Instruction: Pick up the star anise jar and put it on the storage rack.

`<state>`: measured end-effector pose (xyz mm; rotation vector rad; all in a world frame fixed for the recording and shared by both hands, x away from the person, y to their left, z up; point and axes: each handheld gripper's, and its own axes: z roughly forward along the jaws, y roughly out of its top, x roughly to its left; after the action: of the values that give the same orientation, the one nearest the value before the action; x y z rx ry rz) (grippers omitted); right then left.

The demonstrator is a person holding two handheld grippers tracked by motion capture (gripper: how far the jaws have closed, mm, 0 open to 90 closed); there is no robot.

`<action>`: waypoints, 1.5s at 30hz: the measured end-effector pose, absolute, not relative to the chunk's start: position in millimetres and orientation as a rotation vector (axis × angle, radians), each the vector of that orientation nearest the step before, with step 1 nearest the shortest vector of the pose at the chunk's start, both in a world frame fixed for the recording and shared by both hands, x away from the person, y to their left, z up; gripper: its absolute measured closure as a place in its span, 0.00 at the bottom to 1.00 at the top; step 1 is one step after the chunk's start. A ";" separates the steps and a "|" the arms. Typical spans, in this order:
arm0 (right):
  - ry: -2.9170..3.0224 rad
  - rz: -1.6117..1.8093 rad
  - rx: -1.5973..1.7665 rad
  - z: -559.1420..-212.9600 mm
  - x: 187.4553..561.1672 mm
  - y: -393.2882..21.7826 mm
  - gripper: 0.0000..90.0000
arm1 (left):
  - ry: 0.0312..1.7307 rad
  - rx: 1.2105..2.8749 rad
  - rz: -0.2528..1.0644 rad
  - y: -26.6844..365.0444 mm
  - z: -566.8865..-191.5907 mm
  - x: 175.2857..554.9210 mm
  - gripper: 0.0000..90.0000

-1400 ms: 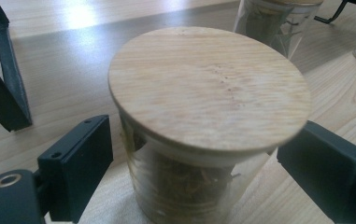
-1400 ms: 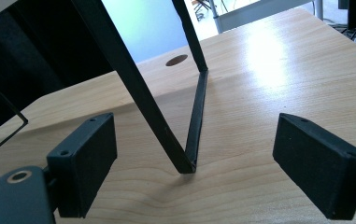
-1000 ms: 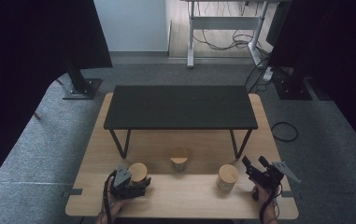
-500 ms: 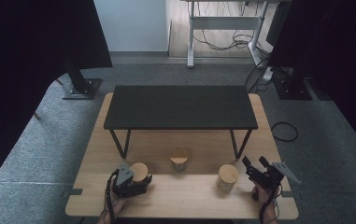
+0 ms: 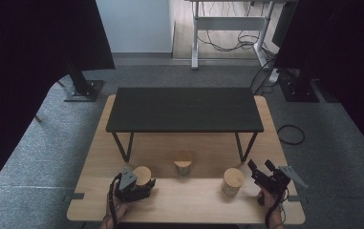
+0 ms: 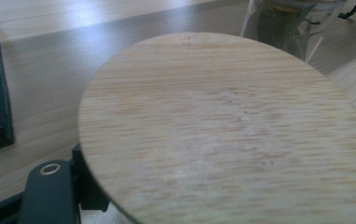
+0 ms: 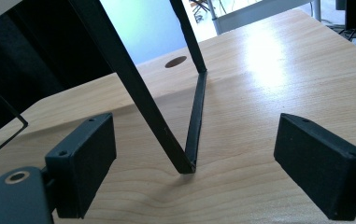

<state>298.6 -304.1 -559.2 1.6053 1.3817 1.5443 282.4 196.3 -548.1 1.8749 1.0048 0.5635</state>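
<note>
The left jar (image 5: 142, 175) stands at the near left of the desk (image 5: 198, 200), and the left tongs (image 5: 146, 183) have just closed on it, jaws pinching its sides below the lid. In the left gripper view the lid (image 6: 227, 130) is a flat round disc of pale bamboo with fine straight grain, matte and slightly speckled; the body under it looks clear, though little of it shows.

To do this grip well, I'd say the pinch should sit square across the round wall and low enough that the lid is not what bears the load, since a smooth cylinder may twist or slip if caught off centre. A straight, slow lift would then keep it upright.

At the near right the right tongs (image 5: 262, 167) rest spread and empty, their black pads (image 7: 83, 163) apart, aimed at a thin black leg (image 7: 194, 126) of the shelf. Just left of them stands a second jar (image 5: 232, 180), and a little farther, in the middle, a third (image 5: 183, 162), both capped in the same wood. Beyond, a low black shelf (image 5: 184, 109) on slim metal legs spans the far half of the light wooden desk.
</note>
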 end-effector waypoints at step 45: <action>1.383 1.545 1.609 -559.2 298.9 -304.4 0.14 | 0.932 1.810 0.625 213.6 -515.7 253.7 0.27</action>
<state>298.9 -304.4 -559.2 1.6092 1.3827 1.5452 253.7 213.6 -515.7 1.8100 0.9318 0.6253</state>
